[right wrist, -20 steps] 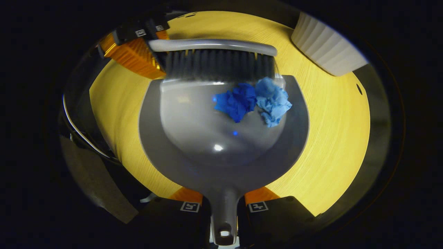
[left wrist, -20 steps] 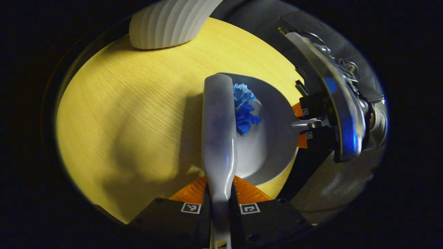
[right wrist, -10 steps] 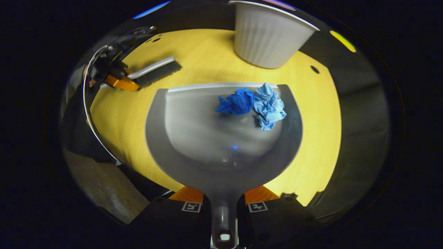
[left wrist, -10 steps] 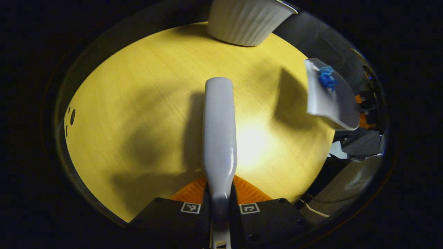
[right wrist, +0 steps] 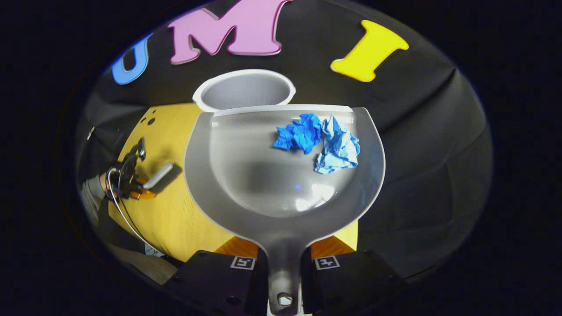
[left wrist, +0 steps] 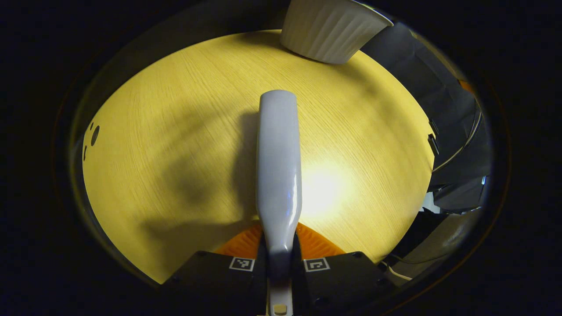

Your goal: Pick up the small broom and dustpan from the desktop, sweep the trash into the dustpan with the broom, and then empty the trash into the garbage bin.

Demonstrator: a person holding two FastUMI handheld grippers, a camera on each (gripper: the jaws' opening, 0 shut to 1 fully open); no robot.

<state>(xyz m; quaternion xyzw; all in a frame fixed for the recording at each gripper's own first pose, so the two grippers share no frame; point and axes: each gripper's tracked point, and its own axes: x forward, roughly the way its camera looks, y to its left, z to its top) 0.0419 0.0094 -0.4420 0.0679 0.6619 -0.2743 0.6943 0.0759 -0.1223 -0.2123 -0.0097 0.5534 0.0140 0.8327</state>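
Right gripper view showed the biggest change: half a second before, the dustpan [right wrist: 281, 175] was low over the table [right wrist: 167, 210] with the bin [right wrist: 243, 90] ahead of it; now it had been lifted and carried forward, so that its front lip sat just short of the bin's open mouth. The right gripper [right wrist: 283, 267] was clenched on the pan's handle, both fingers pressing it. The trash was still inside, near the lip. Sweeping looked finished, and I judged that only the tip into the bin remained.

In the left gripper view the pan had gone from the right edge. The left gripper [left wrist: 279, 263] was clamped on the broom [left wrist: 279, 162], which was held over the bare table, well back from the bin [left wrist: 329, 30].

Count: one broom, one dustpan, one bin, two paper wads, a dark wad [right wrist: 298, 137] and a pale wad [right wrist: 338, 147], touching each other.
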